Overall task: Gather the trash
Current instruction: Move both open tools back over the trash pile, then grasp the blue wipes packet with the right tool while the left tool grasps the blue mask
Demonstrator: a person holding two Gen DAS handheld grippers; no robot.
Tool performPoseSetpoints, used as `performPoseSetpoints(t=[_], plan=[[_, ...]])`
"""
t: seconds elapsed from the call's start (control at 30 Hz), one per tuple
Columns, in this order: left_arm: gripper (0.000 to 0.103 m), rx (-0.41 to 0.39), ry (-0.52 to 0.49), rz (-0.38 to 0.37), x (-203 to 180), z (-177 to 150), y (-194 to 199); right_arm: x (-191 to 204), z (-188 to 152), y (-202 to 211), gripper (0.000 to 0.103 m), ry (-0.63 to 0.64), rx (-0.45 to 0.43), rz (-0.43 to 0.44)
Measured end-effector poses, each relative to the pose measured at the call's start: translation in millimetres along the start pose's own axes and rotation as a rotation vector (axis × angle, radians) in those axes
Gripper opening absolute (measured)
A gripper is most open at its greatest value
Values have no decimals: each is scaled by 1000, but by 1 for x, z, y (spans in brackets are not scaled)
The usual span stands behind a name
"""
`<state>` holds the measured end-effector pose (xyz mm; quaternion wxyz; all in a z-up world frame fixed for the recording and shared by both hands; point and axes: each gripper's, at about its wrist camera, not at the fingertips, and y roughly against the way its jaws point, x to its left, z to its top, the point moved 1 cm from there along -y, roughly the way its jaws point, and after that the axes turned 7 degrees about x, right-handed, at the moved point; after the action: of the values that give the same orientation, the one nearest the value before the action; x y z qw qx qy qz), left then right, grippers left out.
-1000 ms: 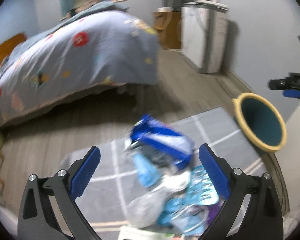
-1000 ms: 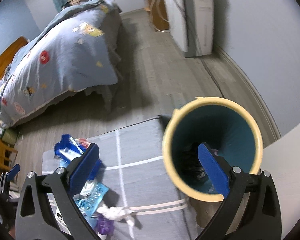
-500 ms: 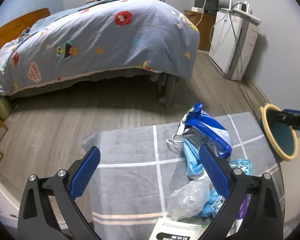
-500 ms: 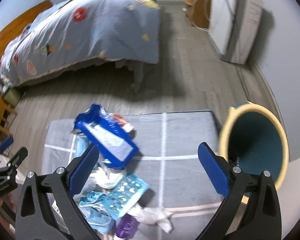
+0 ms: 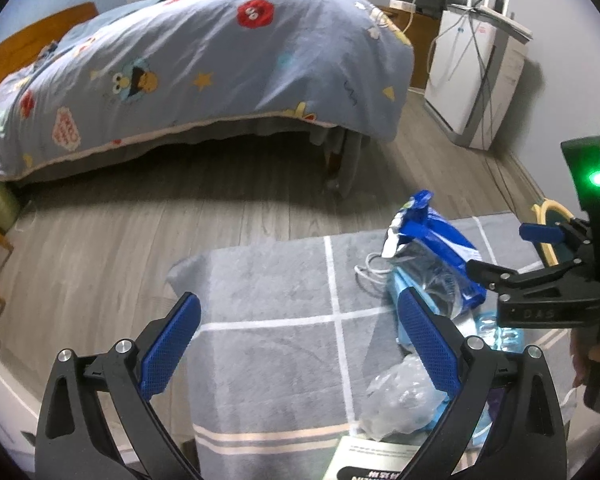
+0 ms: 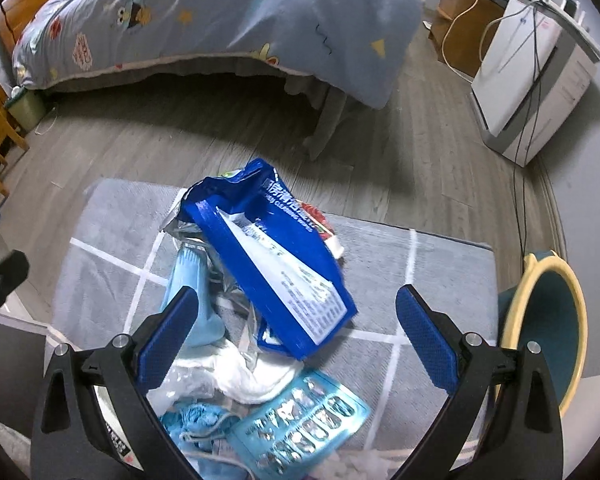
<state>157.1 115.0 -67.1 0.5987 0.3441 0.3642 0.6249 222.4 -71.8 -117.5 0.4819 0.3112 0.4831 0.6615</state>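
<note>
A pile of trash lies on a grey rug [image 6: 420, 276]: a blue wipes packet [image 6: 276, 264] on top, a light blue mask [image 6: 196, 300], white tissue [image 6: 256, 376] and a teal blister sheet [image 6: 300, 420]. My right gripper [image 6: 296, 340] hangs open just above the pile, the blue packet between its fingers' reach. In the left wrist view the blue packet [image 5: 436, 256] and a clear plastic bag [image 5: 396, 404] lie to the right. My left gripper [image 5: 300, 344] stands open over bare rug [image 5: 268, 304], holding nothing. The right gripper [image 5: 548, 268] shows at the right edge.
A teal bin with a yellow rim [image 6: 548, 332] lies tilted at the rug's right edge. A bed with a blue patterned quilt [image 5: 204, 60] fills the back. A white appliance with cables [image 5: 476, 80] stands by the wall. Wooden floor [image 5: 140, 232] runs between bed and rug.
My right gripper has swung left from the bin to above the trash pile. The left gripper has drifted left, off the pile.
</note>
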Motion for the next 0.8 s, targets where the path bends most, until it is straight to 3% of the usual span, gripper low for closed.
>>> performPoseSetpoints(t=[0.17, 0.23, 0.4, 0.53, 0.63, 0.8], plan=[[98, 22, 44, -33, 8, 1, -8, 11, 6, -19, 92, 23, 20, -40], [98, 32, 40, -32, 7, 1, -11, 13, 8, -25, 76, 32, 32, -53], [98, 45, 15, -22, 3, 0, -16, 8, 7, -40, 59, 14, 77, -16], [98, 55, 10, -28, 0, 0, -20, 14, 7, -38, 33, 45, 74, 15], [98, 58, -8, -20, -4, -1, -21, 17, 4, -33, 26, 74, 78, 9], [98, 71, -37, -17, -13, -1, -28, -2, 0, -13, 19, 2, 69, 68]])
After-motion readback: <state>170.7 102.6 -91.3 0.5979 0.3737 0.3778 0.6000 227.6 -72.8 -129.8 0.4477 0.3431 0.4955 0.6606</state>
